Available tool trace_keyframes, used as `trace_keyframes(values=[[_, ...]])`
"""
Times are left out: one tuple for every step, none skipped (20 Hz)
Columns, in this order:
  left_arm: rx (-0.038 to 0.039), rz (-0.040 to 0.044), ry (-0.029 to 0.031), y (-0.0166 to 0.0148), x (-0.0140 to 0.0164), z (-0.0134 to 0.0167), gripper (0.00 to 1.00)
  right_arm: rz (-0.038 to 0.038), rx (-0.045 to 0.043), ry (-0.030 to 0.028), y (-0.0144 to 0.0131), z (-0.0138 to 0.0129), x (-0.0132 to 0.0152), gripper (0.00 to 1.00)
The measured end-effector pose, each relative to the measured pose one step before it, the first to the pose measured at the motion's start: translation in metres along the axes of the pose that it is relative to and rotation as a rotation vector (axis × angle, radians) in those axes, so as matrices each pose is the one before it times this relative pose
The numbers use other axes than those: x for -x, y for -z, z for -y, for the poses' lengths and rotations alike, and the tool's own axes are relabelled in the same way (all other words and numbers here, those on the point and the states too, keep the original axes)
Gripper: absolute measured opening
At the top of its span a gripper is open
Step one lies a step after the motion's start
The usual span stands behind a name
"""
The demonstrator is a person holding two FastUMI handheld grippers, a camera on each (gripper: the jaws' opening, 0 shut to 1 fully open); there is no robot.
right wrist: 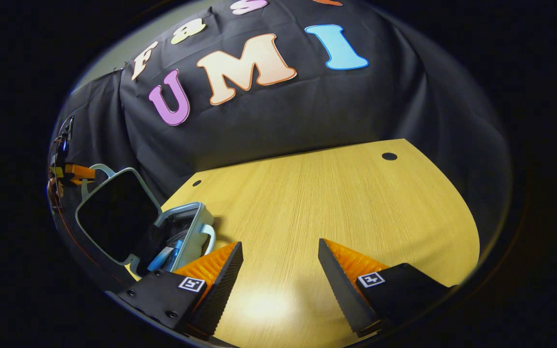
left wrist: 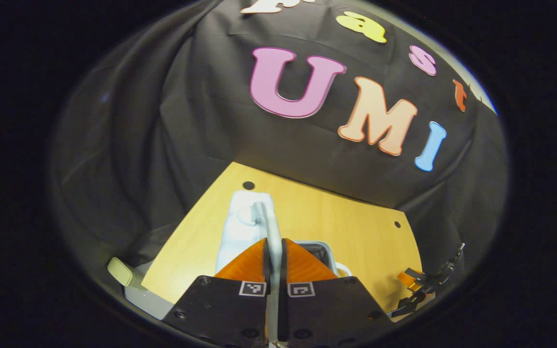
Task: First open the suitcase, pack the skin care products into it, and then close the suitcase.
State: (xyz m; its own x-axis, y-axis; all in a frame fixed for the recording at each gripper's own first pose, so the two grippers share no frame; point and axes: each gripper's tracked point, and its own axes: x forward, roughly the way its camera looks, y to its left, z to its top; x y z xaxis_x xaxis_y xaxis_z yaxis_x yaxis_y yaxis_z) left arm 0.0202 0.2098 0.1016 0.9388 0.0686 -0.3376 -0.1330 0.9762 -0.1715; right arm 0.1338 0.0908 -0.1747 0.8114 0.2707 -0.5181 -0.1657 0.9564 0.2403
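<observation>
A: Since the suitcase (right wrist: 162, 232) is open and things lie inside it, which way must the lid go?

B: I think it has to swing down onto the bottom half. In the right gripper view the lid (right wrist: 116, 215) stands tilted up on the far left side of the table (right wrist: 336, 203), with its dark inside facing us. The bottom half sits just beside it, and a blue skin care product (right wrist: 174, 251) lies in there.

A: Who is holding the lid?

B: The left gripper (left wrist: 273, 251). Its two fingers are squeezed tight together on the thin pale edge of the lid (left wrist: 272, 227), which runs straight up and away between them.

A: And the right gripper (right wrist: 281, 275)?

B: Its fingers are spread wide and hold nothing. It hangs over bare table, well to the right of the suitcase. So the left one is the nearer hand for closing.

A: Can you read any name on the suitcase or the bottles?

B: No. They are too small and dark. I only see little square black-and-white marks on the grippers.
</observation>
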Motion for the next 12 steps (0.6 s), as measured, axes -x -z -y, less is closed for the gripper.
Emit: trace_keyframes(values=[[0.0051, -0.00239, 0.02331, 0.00333, -0.00457, 0.01448, 0.02, 0.00225, -0.00207, 0.00024, -0.00111, 0.0046, 0.0006, 0.98], [0.00759, -0.00718, 0.02822, 0.00409, -0.00439, 0.0153, 0.02, 0.00102, -0.00096, 0.00042, -0.0002, 0.00419, 0.00206, 0.98], [0.00505, -0.00858, 0.02942, 0.00486, -0.00596, 0.01586, 0.02, -0.00081, -0.00028, -0.00021, -0.00037, 0.00402, 0.0017, 0.98], [0.00142, -0.01087, 0.02315, 0.00524, -0.00716, 0.01565, 0.02, -0.00029, 0.00016, 0.00099, 0.00021, 0.00461, 0.00097, 0.98], [-0.00536, -0.01792, 0.02018, 0.00691, -0.00962, 0.01277, 0.02, 0.0004, -0.00158, 0.00083, -0.00111, 0.00439, 0.00117, 0.98], [-0.00652, -0.01704, 0.02101, 0.00843, -0.00857, 0.01321, 0.02, 0.00117, -0.00226, 0.0013, -0.00107, 0.00398, 0.00219, 0.98], [-0.00335, -0.01865, 0.02211, 0.00964, -0.00989, 0.01291, 0.02, 0.00373, -0.00287, 0.00041, -0.00217, 0.00367, 0.00123, 0.98], [-0.0011, -0.02207, 0.02045, 0.0082, -0.00897, 0.01255, 0.02, 0.00432, -0.00247, -0.00003, -0.00075, 0.00388, 0.0014, 0.98], [-0.00036, -0.02459, 0.01517, 0.0099, -0.01111, 0.01016, 0.02, 0.00387, -0.00249, 0.00093, -0.00187, 0.00206, 0.00063, 0.98], [-0.00457, -0.02517, 0.009, 0.01038, -0.01057, 0.00695, 0.02, 0.00447, -0.00386, 0.00172, -0.00123, 0.00263, 0.00107, 0.98], [-0.00742, -0.02229, 0.00795, 0.01233, -0.01171, 0.00738, 0.02, 0.00395, -0.00368, -0.0007, -0.00118, 0.00227, 0.00136, 0.98], [-0.00887, -0.02356, 0.00523, 0.01134, -0.01068, 0.00713, 0.02, 0.00397, -0.00237, -0.00081, -0.00111, 0.00087, 0.00078, 0.98]])
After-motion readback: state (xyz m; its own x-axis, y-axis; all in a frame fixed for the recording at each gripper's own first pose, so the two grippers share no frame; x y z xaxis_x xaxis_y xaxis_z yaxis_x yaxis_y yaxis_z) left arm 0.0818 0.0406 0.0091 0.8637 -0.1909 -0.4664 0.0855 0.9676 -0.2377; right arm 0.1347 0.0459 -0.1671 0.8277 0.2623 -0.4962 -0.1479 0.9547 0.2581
